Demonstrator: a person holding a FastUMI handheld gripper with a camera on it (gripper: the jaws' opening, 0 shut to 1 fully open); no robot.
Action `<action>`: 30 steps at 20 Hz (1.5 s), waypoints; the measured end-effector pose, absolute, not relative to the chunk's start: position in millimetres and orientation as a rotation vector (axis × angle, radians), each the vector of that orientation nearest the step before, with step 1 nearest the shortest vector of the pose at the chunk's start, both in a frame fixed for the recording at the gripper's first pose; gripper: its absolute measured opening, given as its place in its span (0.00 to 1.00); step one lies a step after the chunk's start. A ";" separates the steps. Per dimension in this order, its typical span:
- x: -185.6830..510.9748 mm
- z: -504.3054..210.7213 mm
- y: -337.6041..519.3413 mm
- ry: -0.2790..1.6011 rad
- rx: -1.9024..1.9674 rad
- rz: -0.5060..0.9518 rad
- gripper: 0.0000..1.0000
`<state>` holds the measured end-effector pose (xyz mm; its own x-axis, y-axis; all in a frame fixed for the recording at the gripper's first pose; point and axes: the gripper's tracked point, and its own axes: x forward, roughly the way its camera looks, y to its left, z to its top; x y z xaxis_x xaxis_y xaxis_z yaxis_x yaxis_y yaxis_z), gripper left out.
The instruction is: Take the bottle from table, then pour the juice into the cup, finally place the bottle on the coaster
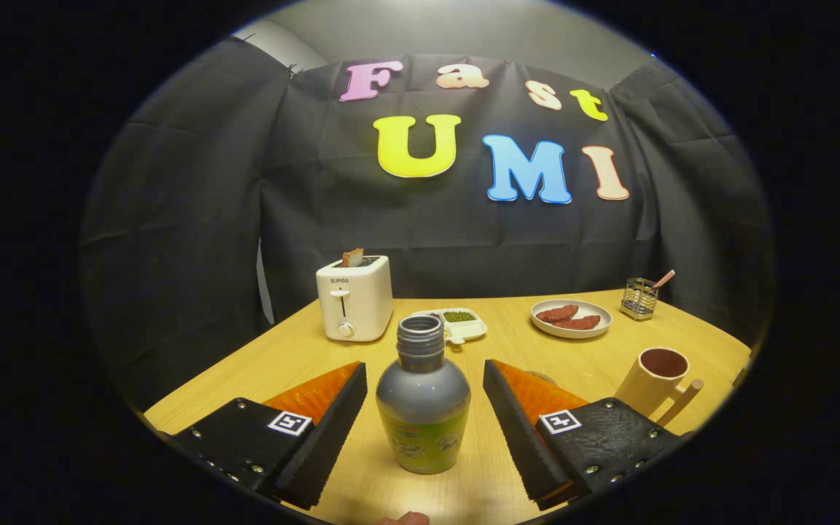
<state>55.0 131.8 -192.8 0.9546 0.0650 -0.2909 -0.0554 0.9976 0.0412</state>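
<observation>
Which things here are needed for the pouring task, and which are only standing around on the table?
Needed:
- bottle, uncapped, upright between the open claw's fingers, untouched
- cup, beyond the right finger

The coaster cannot be told for sure.

Standing around:
- toaster with toast
- small dish with green bits
- plate of reddish food
- wire holder with a stick
</observation>
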 end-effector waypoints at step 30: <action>44.4 -287.1 138.9 0.540 0.038 0.038 0.98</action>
<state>44.4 138.9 -287.1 0.8571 0.0461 -0.5130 -0.0261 0.9986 0.0461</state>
